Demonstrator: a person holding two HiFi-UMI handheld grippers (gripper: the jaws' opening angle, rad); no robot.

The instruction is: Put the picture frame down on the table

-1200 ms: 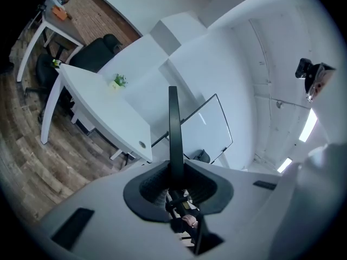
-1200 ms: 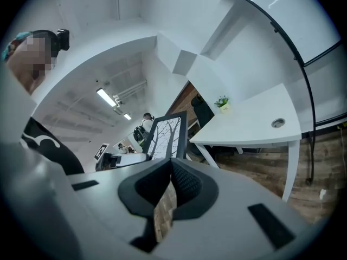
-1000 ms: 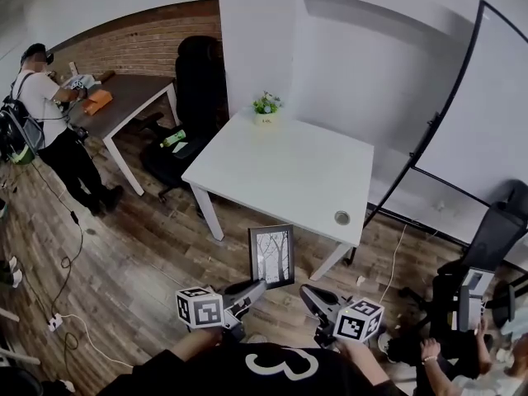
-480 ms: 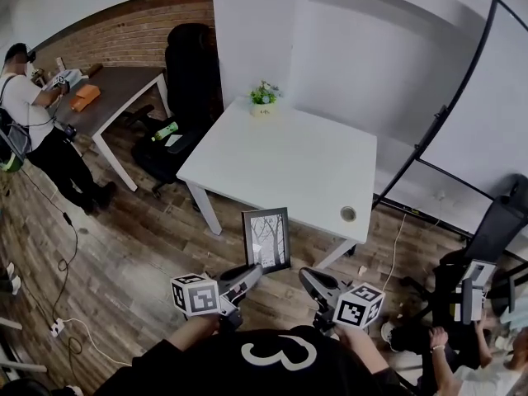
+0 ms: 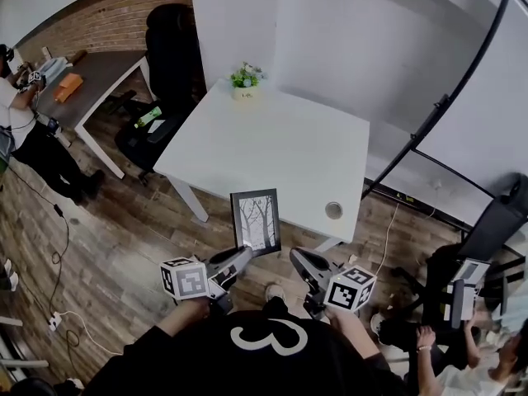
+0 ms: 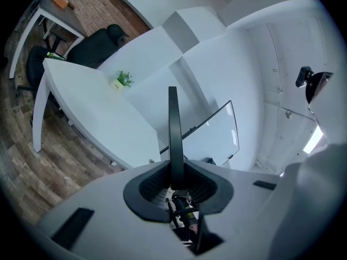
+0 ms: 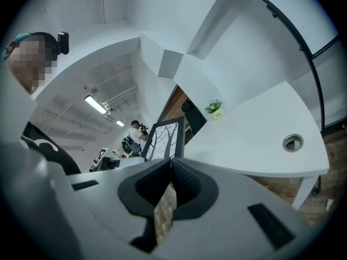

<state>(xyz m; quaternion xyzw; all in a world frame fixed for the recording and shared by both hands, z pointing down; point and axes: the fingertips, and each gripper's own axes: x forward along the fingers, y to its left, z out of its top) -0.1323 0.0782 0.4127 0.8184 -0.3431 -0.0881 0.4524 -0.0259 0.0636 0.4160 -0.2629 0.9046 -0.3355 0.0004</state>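
A matt black rectangular picture frame [image 5: 255, 221]; at twelve o'clock, a smooth white rectangular tabletop [image 5: 280, 151]; brown wood-plank floor [image 5: 124, 246].

The picture frame [image 5: 255, 221] is held upright at the tip of the left gripper [image 5: 242, 254]. Its lower edge is met by the jaws, and its tree print is turned toward the camera. The right gripper [image 5: 297, 258] is seen just beside the left one, on its right, apart from the frame. Ahead of both grippers the white table [image 5: 280, 139] is spread, with its near edge behind the frame. A round cable hole [image 5: 333, 210] is set in the table just beyond the right gripper. A small potted plant [image 5: 245, 78] is stood at the far edge, well ahead of the left gripper. Wooden floor [image 5: 124, 238] is seen to the left of the left gripper.
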